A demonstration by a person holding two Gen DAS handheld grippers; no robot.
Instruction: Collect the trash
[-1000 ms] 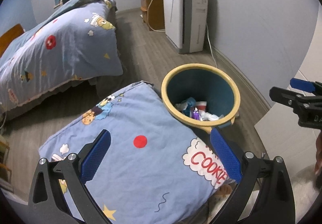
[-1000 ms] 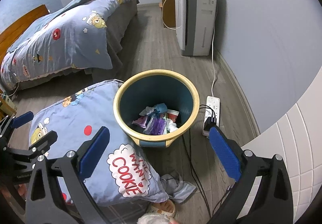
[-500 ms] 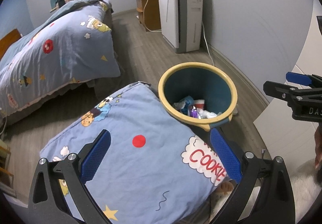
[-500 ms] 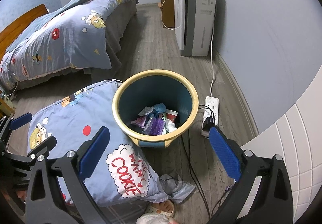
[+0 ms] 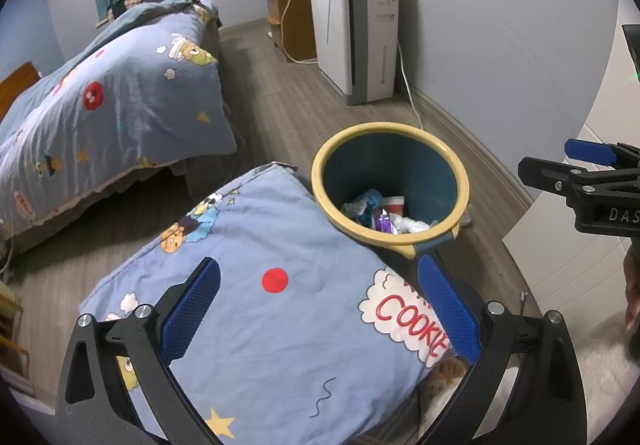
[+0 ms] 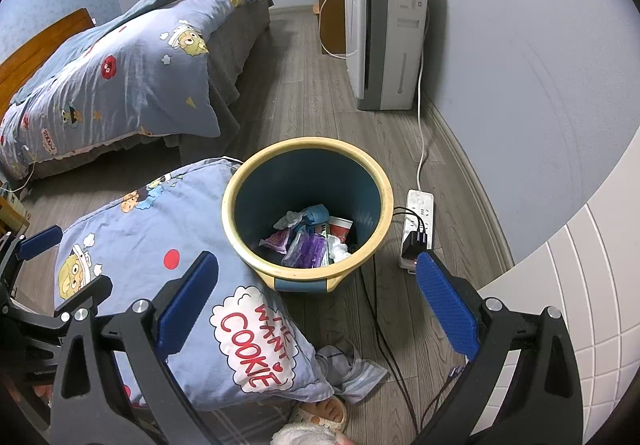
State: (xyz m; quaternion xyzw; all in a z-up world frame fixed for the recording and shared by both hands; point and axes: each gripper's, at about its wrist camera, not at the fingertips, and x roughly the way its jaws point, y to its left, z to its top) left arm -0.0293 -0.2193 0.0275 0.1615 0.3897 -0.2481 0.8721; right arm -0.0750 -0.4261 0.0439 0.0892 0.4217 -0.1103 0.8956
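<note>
Bin [image 6: 306, 277] mouth unobstructed above; pillow [image 6: 160, 245] touches left rim.

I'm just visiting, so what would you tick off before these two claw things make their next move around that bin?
1. Left gripper open and holding nothing: ok.
2. Right gripper open and holding nothing: ok.
3. Trash bin upright, mouth uncovered: ok.
4. Room left in the bin above the wrappers: ok.
5. Path clear of the cushion leaning on the bin: not ok.
6. More loose trash on the floor: cannot tell.

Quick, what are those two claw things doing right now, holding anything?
Left gripper: open, holding nothing.
Right gripper: open, holding nothing.
</note>
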